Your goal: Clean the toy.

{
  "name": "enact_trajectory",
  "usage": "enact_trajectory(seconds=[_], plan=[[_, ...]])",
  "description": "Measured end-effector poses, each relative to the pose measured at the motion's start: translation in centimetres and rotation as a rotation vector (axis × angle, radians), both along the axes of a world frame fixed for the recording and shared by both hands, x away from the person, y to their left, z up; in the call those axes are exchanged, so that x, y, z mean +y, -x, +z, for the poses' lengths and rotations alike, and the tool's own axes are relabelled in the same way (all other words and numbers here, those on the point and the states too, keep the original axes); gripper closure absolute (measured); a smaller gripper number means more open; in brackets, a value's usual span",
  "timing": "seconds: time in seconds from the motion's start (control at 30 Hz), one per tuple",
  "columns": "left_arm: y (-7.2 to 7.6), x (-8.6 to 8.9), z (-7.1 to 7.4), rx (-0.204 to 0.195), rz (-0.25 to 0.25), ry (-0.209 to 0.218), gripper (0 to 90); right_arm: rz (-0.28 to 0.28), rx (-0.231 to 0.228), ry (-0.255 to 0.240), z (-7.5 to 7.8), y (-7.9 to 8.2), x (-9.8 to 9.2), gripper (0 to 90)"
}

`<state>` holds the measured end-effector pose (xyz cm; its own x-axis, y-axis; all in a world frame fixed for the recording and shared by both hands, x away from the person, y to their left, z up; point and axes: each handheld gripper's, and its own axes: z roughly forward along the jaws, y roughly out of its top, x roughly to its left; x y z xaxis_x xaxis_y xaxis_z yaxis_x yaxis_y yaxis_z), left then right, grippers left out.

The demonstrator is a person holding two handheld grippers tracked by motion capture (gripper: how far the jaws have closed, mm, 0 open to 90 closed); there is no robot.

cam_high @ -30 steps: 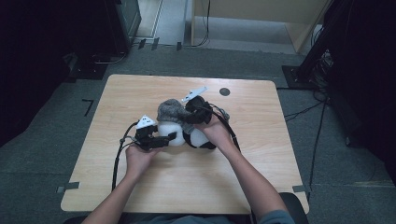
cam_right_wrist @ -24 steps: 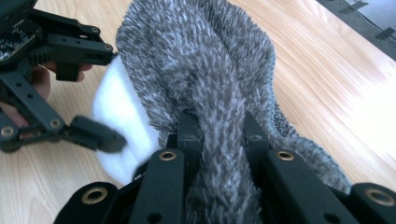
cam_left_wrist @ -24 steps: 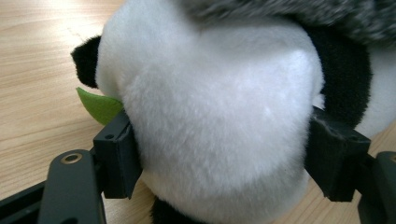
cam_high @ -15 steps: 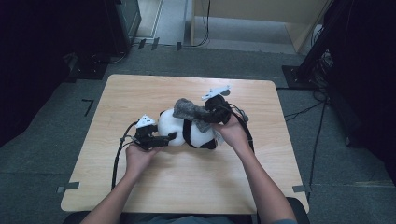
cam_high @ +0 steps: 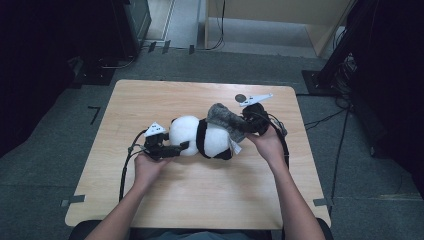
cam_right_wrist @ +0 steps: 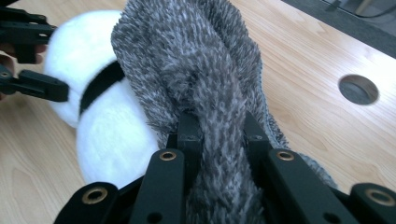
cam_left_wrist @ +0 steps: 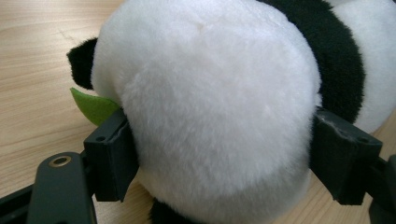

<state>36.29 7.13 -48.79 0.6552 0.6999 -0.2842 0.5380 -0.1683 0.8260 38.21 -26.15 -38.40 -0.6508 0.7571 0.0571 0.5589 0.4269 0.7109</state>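
A black-and-white panda plush [cam_high: 212, 142] lies on its side on the wooden table [cam_high: 200, 200]. My left gripper [cam_high: 180, 142] has its jaws on either side of the round white head [cam_left_wrist: 210, 93]. The pads [cam_left_wrist: 112, 154] still rest against the fur, though the jaws have just been opening. A small green felt piece [cam_left_wrist: 93, 107] sticks out beside the head. My right gripper [cam_right_wrist: 219, 126] is shut on a grey fuzzy cloth [cam_right_wrist: 205, 70]. It holds that cloth [cam_high: 225, 120] up over the plush's right end. The left gripper [cam_right_wrist: 46, 58] also appears far off in the right gripper view.
A round dark hole [cam_high: 240, 98] is set in the tabletop behind the right gripper [cam_high: 247, 125] and shows again as the hole [cam_right_wrist: 357, 88]. Cables trail from both grippers across the table. Bare wood lies in front of the plush, with dark floor around the table.
My right gripper has moved right with the grey cloth, drawing it off the plush's top toward its right end. The plush now shows more of its white head and body. The left hand stayed put.
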Motion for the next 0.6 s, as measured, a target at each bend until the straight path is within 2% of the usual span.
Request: enact_trajectory(seconds=[0.07, 0.17, 0.3, 0.47, 0.6], plan=[[0.0, 0.0, 0.0, 0.0, 0.0, 0.0, 19.0, -0.005, 0.0, 0.0, 0.0, 0.1, -0.2, 76.2], [0.1, 0.0, 0.1, 0.0, 0.004, -0.004, 18.9, -0.001, -0.022, -0.006, 0.5, 0.4, 0.0, 76.2], [0.1, -0.1, 0.0, 0.0, 0.009, 0.004, 18.5, 0.037, -0.041, -0.052, 1.6, 1.1, 1.2, 76.3], [0.2, -0.1, 0.1, 0.005, 0.01, 0.001, 17.9, 0.122, -0.072, -0.001, 2.0, 2.1, 4.3, 76.3], [0.3, 0.0, -0.1, 0.001, 0.016, 0.009, 17.8, 0.187, -0.086, 0.075, 1.4, 2.4, 7.3, 76.3]])
